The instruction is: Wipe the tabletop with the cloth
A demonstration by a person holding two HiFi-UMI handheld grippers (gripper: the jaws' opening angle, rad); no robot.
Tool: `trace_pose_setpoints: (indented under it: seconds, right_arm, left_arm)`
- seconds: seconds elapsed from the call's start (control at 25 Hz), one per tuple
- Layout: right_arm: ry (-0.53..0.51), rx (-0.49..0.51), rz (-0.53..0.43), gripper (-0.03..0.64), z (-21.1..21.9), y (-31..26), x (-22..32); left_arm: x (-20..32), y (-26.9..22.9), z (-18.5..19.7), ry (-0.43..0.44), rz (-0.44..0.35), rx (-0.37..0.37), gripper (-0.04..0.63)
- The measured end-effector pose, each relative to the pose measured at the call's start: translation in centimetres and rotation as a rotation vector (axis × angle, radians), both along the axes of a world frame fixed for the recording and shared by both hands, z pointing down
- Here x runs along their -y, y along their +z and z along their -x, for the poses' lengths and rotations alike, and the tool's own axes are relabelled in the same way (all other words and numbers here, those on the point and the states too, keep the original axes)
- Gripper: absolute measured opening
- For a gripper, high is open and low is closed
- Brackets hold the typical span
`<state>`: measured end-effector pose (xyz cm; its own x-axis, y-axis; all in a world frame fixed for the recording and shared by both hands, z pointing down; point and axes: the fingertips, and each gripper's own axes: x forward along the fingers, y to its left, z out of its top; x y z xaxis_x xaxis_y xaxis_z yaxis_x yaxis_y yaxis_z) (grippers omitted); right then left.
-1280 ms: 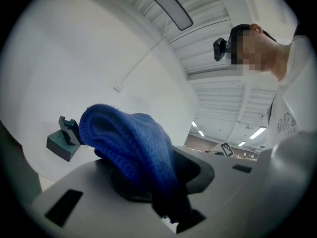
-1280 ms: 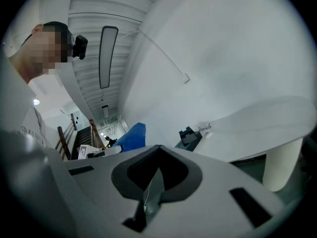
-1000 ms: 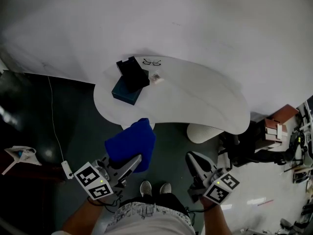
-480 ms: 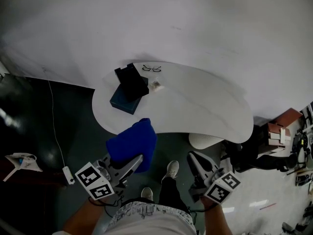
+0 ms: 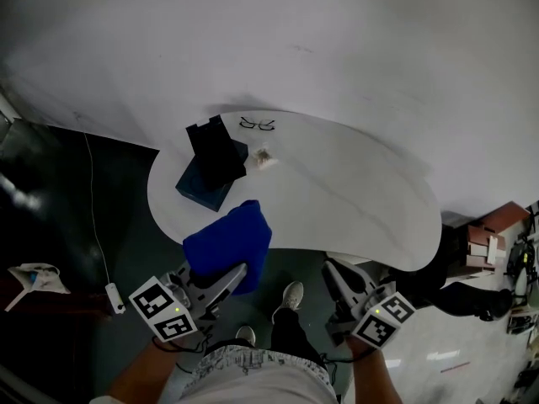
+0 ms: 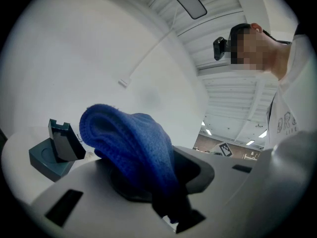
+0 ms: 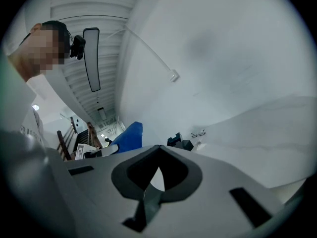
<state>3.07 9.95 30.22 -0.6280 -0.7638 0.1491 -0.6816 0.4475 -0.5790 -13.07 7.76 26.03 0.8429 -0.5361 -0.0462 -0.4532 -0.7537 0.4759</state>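
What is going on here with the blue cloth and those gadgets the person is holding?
A person stands at a white table with a tool in each hand. The left tool is clamped on a bunched blue cloth, held up by the table's near edge; it does not look pressed to the top yet, so wiping seems not to have begun. The right tool is shut and empty, off to the side. A dark box and glasses sit at the table's far side.

Left gripper (image 5: 238, 271) jaws tight on cloth (image 5: 229, 241); right gripper (image 5: 329, 268) jaws together.
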Motion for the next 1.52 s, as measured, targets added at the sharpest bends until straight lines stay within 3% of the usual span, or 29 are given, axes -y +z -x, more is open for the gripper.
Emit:
trace_pose_setpoints:
  seconds: [0.72, 1.08, 1.52]
  right_arm:
    - [-0.084, 0.056, 0.033, 0.006, -9.7, 1.1, 11.1]
    - [-0.077, 0.072, 0.069, 0.006, -11.7, 2.4, 14.4]
    - [-0.043, 0.031, 0.152, 0.006, -9.0, 6.2, 18.3]
  left_arm:
    - [10.2, 0.6, -9.8, -0.084, 0.033, 0.077, 0.124]
    - [13.8, 3.2, -10.3, -0.119, 0.065, 0.134, 0.124]
    - [18.6, 10.4, -8.6, -0.086, 0.107, 0.257, 0.124]
